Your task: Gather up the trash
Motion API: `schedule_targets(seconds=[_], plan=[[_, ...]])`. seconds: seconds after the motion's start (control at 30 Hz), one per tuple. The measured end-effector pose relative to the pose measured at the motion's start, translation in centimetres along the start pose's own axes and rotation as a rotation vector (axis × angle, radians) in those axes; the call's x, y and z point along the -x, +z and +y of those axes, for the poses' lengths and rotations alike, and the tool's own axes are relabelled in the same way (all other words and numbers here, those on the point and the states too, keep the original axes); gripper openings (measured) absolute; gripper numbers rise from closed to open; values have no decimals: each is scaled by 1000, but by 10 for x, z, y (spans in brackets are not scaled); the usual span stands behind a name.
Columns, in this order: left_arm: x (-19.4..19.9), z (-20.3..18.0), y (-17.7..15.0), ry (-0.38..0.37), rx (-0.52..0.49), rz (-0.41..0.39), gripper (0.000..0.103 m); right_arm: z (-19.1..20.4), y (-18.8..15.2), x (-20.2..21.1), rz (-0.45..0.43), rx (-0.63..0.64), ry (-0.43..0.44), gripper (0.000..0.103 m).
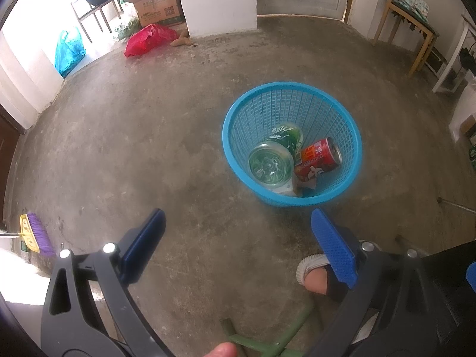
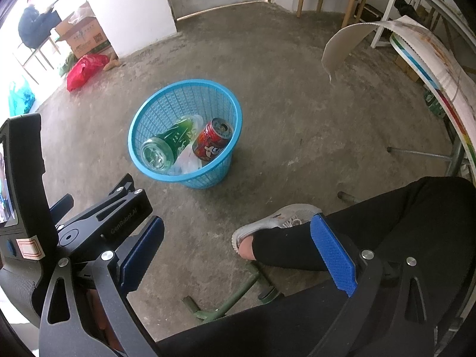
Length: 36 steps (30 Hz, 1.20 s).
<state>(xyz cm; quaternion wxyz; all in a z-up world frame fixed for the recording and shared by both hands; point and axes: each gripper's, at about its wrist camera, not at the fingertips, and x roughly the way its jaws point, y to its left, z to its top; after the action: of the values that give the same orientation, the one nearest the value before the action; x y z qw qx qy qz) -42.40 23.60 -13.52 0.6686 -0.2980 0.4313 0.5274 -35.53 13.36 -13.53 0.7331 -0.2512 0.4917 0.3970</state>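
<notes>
A blue mesh basket (image 1: 345, 119) stands on the concrete floor; it also shows in the right wrist view (image 2: 166, 107). In it lie a green plastic bottle (image 1: 270, 163) (image 2: 166, 145), a red drink can (image 1: 319, 157) (image 2: 212, 139) and a clear plastic wrapper (image 2: 187, 160). My left gripper (image 1: 238, 217) is open and empty, held above the floor just short of the basket. My right gripper (image 2: 238, 223) is open and empty, further back and right of the basket. The left gripper's body (image 2: 89, 223) shows at the left of the right wrist view.
The person's foot in a grey shoe (image 2: 276, 220) and black trouser leg (image 2: 386, 226) are near the right gripper. A green stool frame (image 2: 235, 294) stands below. A broom (image 1: 34, 233), red bag (image 1: 148, 38), blue bag (image 1: 68, 50), cardboard box (image 1: 154, 3), wooden chair (image 1: 413, 15) and curved board (image 2: 386, 41) line the room's edges.
</notes>
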Motion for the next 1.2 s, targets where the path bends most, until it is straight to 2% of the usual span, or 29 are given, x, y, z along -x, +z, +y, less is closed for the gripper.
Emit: schedule_targets(seconds=[1.2], plan=[[-3, 0, -6, -1, -3, 3, 94, -4, 1, -3, 22, -7, 13, 96]])
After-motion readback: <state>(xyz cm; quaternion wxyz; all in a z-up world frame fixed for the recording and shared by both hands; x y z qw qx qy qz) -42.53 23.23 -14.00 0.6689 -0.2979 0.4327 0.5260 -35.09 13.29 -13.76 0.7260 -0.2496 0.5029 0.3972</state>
